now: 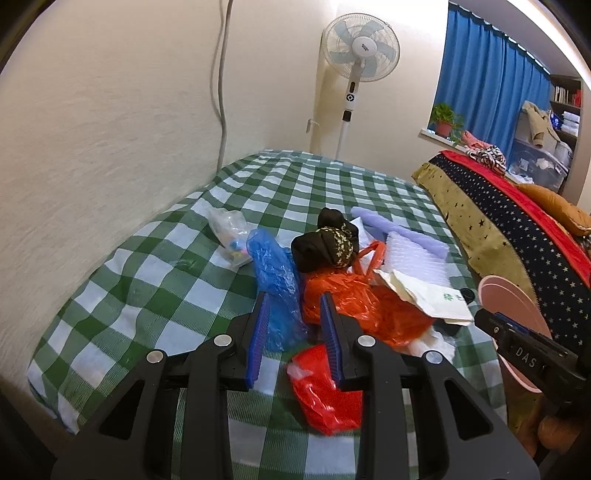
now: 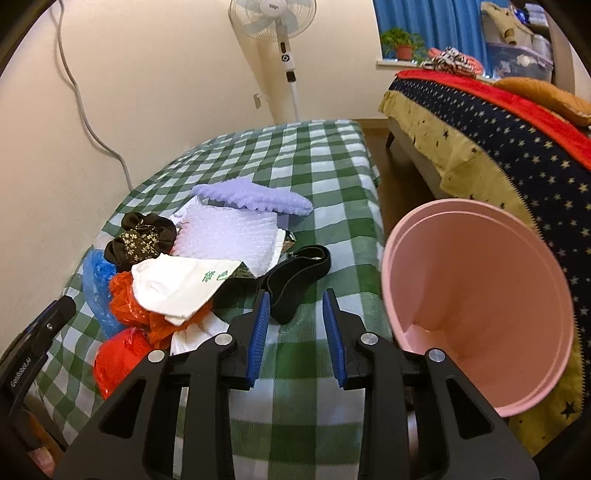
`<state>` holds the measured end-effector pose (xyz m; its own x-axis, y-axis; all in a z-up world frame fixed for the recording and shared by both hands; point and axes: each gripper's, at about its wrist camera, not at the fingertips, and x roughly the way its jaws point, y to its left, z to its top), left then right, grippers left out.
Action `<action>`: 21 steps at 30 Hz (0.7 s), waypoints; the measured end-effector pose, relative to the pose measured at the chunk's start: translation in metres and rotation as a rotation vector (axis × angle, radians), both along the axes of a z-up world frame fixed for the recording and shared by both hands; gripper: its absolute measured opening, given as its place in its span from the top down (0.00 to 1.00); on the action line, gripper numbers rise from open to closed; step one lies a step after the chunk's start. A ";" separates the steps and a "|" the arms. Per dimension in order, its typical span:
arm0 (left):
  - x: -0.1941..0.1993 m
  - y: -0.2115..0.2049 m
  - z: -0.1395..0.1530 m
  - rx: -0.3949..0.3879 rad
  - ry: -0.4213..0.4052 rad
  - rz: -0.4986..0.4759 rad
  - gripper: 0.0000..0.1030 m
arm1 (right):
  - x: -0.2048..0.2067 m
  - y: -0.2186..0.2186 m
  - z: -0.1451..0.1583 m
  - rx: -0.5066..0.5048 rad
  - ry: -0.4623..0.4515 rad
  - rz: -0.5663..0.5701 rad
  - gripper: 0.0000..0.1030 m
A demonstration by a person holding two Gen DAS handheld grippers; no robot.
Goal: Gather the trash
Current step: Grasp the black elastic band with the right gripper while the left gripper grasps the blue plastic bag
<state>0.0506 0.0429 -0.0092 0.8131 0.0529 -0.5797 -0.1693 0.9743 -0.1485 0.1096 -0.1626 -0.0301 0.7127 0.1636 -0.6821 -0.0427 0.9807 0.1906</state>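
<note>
Left wrist: fingers apart, empty.

In the left wrist view the pink bin at about 4 o'clock shows only a sliver of rim, the rest hidden behind the other gripper's black body, and the orange bag is partly covered by the white paper bag and the dark floral cloth. The clear bag at 10 o'clock of the pile holds small coloured bits too blurred to name. In the right wrist view the fan is cut off at 12 o'clock, and the blue bag lies mostly buried under the heap.
</note>
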 end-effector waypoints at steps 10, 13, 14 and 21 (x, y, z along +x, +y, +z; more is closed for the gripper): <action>0.019 0.013 -0.008 -0.028 0.017 0.032 0.72 | 0.020 0.013 -0.013 -0.007 0.056 0.041 0.70; 0.025 0.015 -0.011 -0.031 0.027 0.039 0.71 | 0.023 0.013 -0.016 -0.009 0.066 0.036 0.71; 0.026 0.016 -0.013 -0.033 0.031 0.041 0.71 | 0.024 0.014 -0.016 -0.012 0.068 0.038 0.71; 0.033 0.017 -0.019 -0.045 0.059 0.041 0.71 | 0.024 0.017 -0.017 -0.015 0.068 0.060 0.88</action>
<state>0.0835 0.0597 -0.0282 0.7749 0.0582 -0.6293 -0.2183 0.9591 -0.1801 0.1340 -0.1457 -0.0468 0.6541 0.1938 -0.7311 -0.0892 0.9796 0.1799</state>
